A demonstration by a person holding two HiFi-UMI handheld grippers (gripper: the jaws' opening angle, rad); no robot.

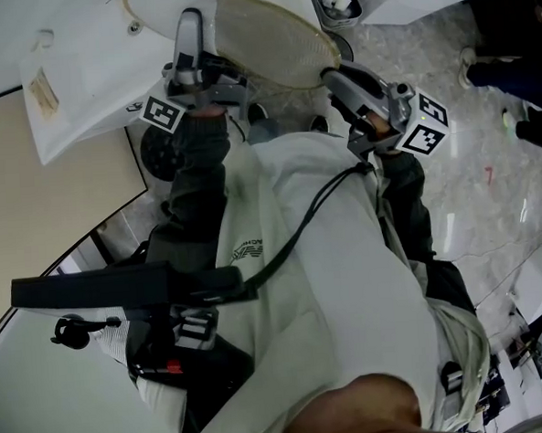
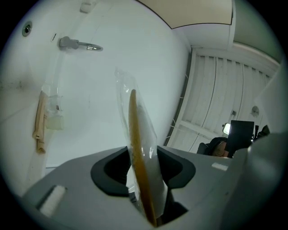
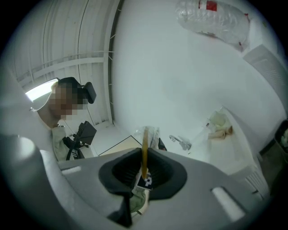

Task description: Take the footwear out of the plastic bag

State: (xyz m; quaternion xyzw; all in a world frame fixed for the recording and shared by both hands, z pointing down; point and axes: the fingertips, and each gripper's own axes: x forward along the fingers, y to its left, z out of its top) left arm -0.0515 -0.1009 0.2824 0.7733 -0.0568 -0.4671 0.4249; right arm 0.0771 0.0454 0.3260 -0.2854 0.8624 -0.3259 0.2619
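A flat tan slipper (image 1: 269, 37) inside a clear plastic bag (image 2: 122, 90) hangs in the air between my two grippers, in front of my white-jacketed chest. In the left gripper view the slipper (image 2: 137, 134) stands edge-on, and the left gripper (image 2: 143, 179) is shut on it through the bag. My left gripper (image 1: 217, 77) holds its left end in the head view. The right gripper (image 1: 340, 79) grips the right end. In the right gripper view the slipper's thin tan edge (image 3: 145, 148) runs up between the jaws of the right gripper (image 3: 144, 173), which is shut on it.
A white table (image 1: 88, 76) lies beyond the left gripper, with a metal pin (image 2: 78, 44) and a small packet (image 2: 45, 121) on it. A crumpled clear bag (image 3: 211, 18) lies further off. A bin (image 1: 336, 1) stands on the marble floor. A black stand (image 1: 120, 289) crosses below.
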